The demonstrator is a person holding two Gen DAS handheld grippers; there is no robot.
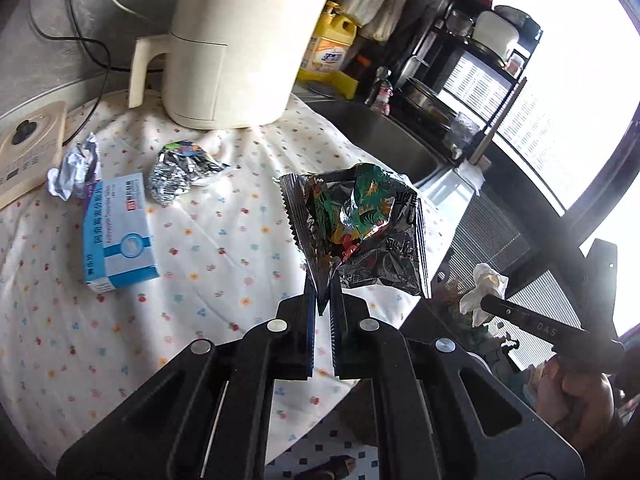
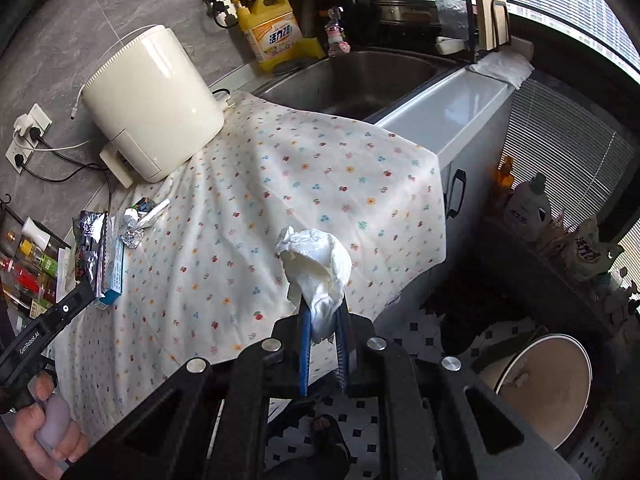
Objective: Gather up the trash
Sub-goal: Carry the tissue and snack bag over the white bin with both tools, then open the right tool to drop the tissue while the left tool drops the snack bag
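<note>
we carry trash in both tools: the left gripper is pinched on the corner of a crinkled snack wrapper, and the right gripper is clamped on a crumpled tissue. seen from the right wrist, the open bin sits on the floor at about four o'clock from the tissue, off the edge of the cloth-covered counter. we judge the right hand the nearer to it, so the tissue should drop first.
</note>
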